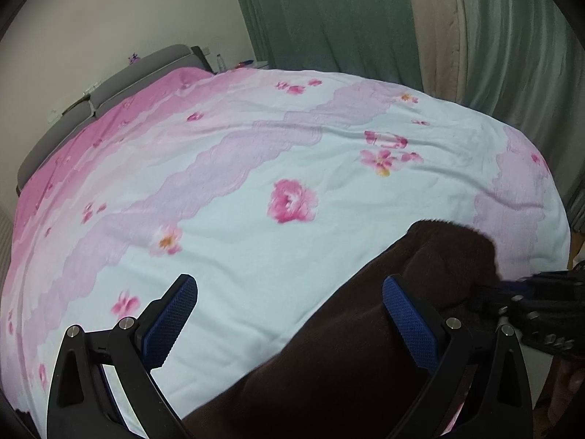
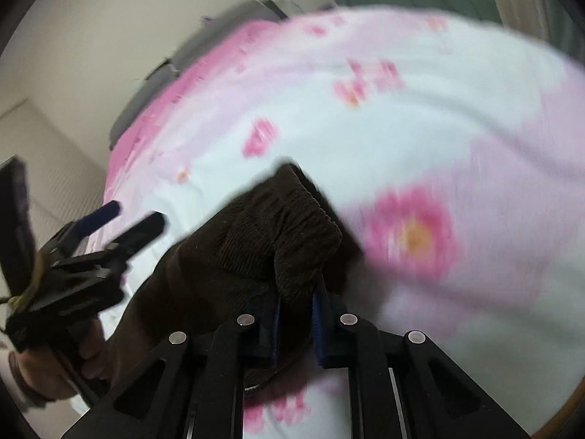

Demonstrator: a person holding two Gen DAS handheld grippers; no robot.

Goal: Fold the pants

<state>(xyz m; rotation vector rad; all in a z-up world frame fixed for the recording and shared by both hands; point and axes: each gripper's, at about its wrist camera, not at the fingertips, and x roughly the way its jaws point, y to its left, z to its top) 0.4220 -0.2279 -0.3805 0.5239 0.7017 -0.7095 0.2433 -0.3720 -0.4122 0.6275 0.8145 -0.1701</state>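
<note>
Dark brown corduroy pants (image 1: 365, 329) lie bunched on the flowered bedspread (image 1: 256, 168) at the lower right of the left wrist view. My left gripper (image 1: 289, 292) is open, one blue pad (image 1: 168, 318) over the bedspread, the other (image 1: 409, 318) over the pants, holding nothing. My right gripper (image 2: 296, 300) is shut on a fold of the pants (image 2: 270, 234) and holds it lifted; the view is blurred. It shows in the left wrist view at the right edge (image 1: 541, 300). The left gripper shows open in the right wrist view (image 2: 135, 219).
The bed has a grey headboard (image 1: 120, 84) at the far left. Green curtains (image 1: 347, 14) hang behind the bed. A bottle (image 1: 219, 61) and small items stand on a bedside table by the headboard. A pale wall is at the left.
</note>
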